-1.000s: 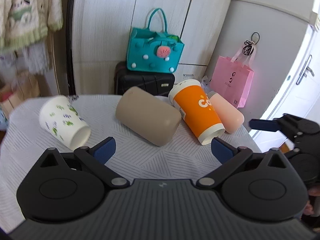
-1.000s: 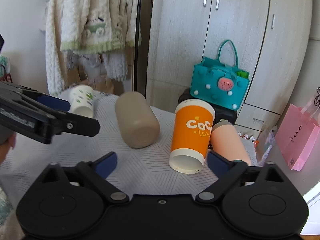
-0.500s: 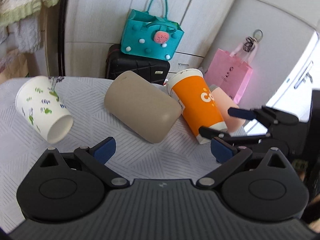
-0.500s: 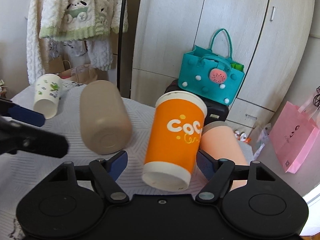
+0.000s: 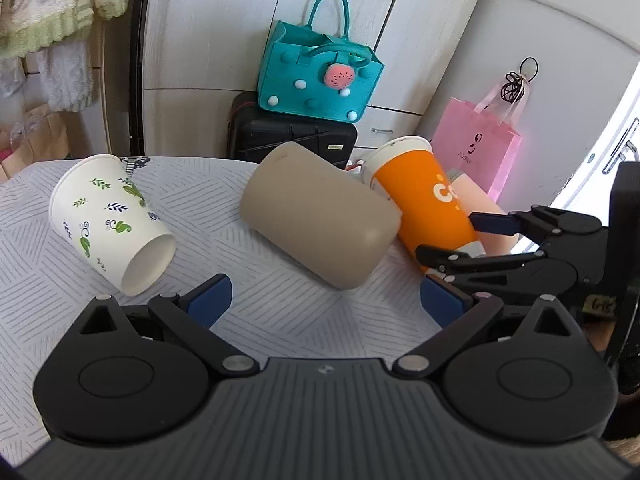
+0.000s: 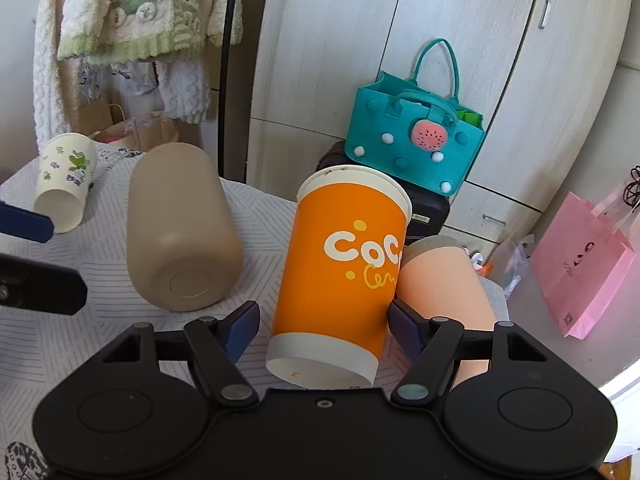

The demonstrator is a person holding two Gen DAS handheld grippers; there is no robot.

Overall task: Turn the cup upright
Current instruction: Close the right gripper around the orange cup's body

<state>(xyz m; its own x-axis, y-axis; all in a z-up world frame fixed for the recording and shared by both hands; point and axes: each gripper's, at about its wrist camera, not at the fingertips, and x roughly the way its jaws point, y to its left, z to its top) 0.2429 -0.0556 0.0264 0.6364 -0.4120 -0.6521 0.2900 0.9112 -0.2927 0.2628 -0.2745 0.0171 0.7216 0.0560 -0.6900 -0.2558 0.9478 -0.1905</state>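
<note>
On the surface (image 6: 100, 320), my branded cup (image 6: 340, 280) lies between the tumbler (image 6: 182, 228) and bottle (image 6: 440, 280); the leaf-print cup (image 6: 64, 180) lies beyond the tumbler.

Matt beige plastic tumbler (image 6: 182, 232), smooth paper orange cup (image 6: 340, 276), woven tablecloth (image 5: 280, 312).

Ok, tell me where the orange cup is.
The orange cup lies on its side between the right gripper's open fingers, with the beige cup left of it and the peach cup right.
</note>
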